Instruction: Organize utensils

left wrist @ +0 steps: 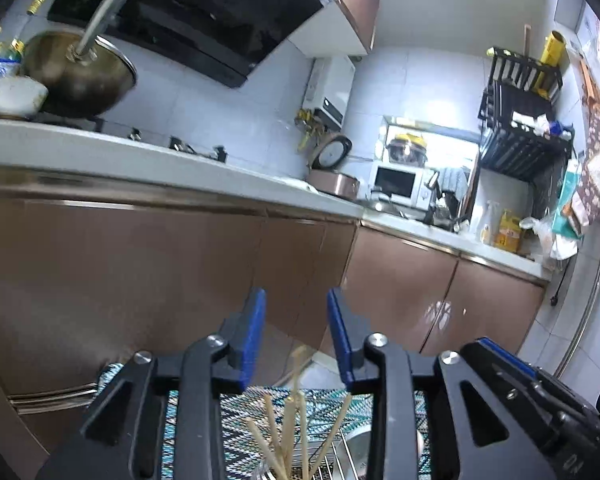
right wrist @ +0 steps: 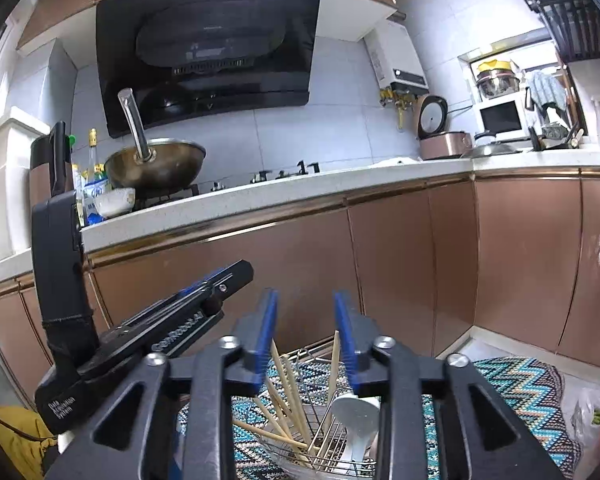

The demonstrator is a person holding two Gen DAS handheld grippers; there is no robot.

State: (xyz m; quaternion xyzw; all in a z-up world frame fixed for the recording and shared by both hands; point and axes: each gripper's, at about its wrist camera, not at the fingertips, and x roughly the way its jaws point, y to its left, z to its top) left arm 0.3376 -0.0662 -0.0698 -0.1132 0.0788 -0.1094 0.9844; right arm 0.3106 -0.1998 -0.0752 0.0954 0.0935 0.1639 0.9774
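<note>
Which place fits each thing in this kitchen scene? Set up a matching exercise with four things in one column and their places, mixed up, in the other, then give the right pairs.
Things:
1. chopsticks
2. wok
3. rice cooker
4. patterned cloth

Places:
A. on the worktop by the corner, lid up
B. on the stove under the hood
C. standing in the wire basket
D. spread under the wire basket

Pairs: 1-C, 2-B, 3-A, 4-D
</note>
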